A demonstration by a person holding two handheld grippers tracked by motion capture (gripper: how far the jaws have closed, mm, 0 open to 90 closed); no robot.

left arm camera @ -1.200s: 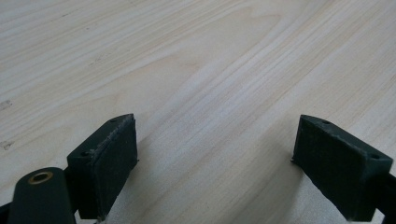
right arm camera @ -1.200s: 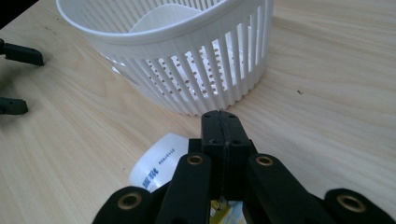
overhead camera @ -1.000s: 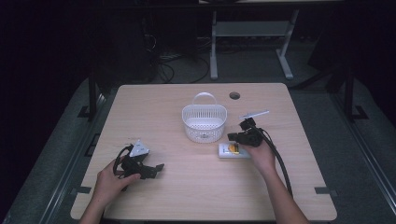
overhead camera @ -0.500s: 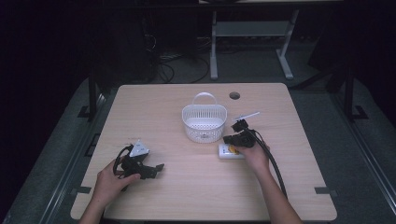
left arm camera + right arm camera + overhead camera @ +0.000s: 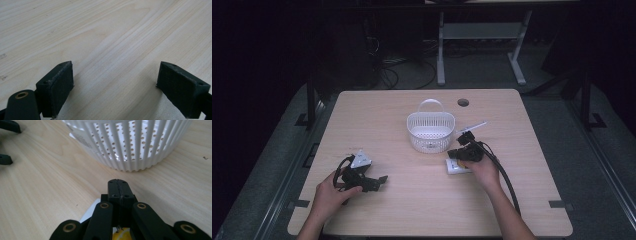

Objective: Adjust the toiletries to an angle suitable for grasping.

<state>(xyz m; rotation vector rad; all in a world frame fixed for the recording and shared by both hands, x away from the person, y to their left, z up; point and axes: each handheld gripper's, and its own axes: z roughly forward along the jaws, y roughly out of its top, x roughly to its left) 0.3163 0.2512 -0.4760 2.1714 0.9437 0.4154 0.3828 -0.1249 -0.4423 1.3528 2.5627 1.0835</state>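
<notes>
Hovering low over a flat white packet with a yellow patch, the right tool has its jaws pressed tight together on nothing, tips pointing at the white basket just beyond. That packet lies flat on the counter, close beside the basket. It looks light, thin and probably a bit slick, so pinching a raised edge seems the better bet than pressing down on its face. Left tool rests well apart, jaws wide, empty.
</notes>
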